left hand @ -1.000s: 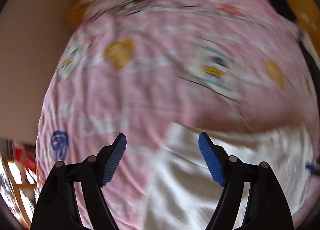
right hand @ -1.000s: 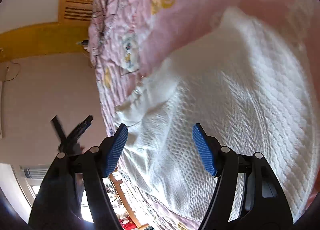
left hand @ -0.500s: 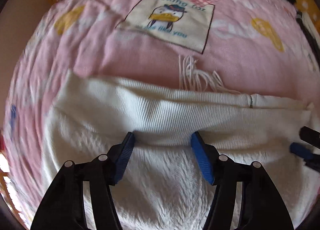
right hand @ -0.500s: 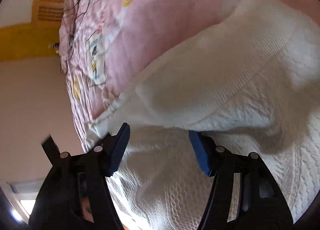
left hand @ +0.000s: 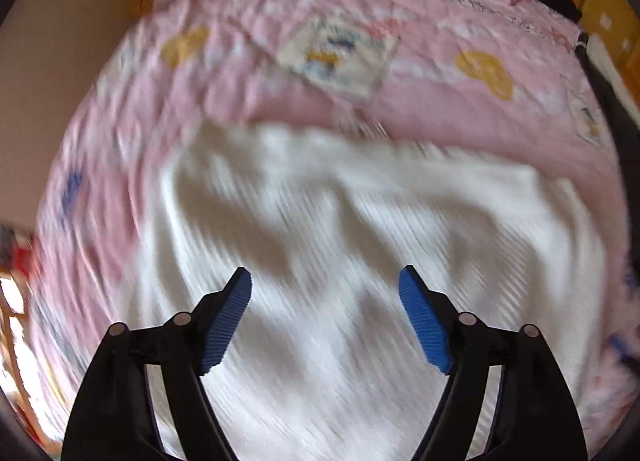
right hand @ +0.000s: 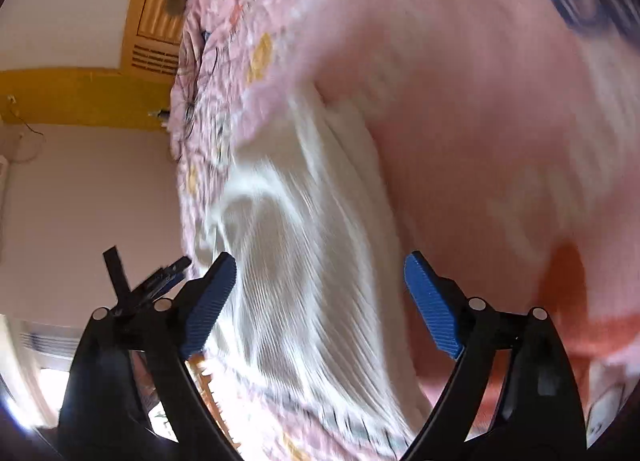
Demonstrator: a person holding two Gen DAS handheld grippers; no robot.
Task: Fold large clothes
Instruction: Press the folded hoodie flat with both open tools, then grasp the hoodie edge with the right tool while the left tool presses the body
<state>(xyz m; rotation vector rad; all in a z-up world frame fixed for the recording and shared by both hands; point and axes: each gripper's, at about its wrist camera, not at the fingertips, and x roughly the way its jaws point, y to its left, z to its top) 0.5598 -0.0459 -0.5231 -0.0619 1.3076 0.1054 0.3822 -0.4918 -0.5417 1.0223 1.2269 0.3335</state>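
The pink bedspread (left hand: 460, 129) carries the white knitted garment (left hand: 320, 245), rumpled. It lies directly below the left gripper (left hand: 325, 313); the right gripper (right hand: 320, 301) overhangs its edge. Both jaws are opening, holding nothing.

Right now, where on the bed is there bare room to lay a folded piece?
Bare pink bedspread lies beyond the white garment, up to the duck patch, and left of it toward the bed's edge. Nearer, the garment fills the space under both opening grippers.
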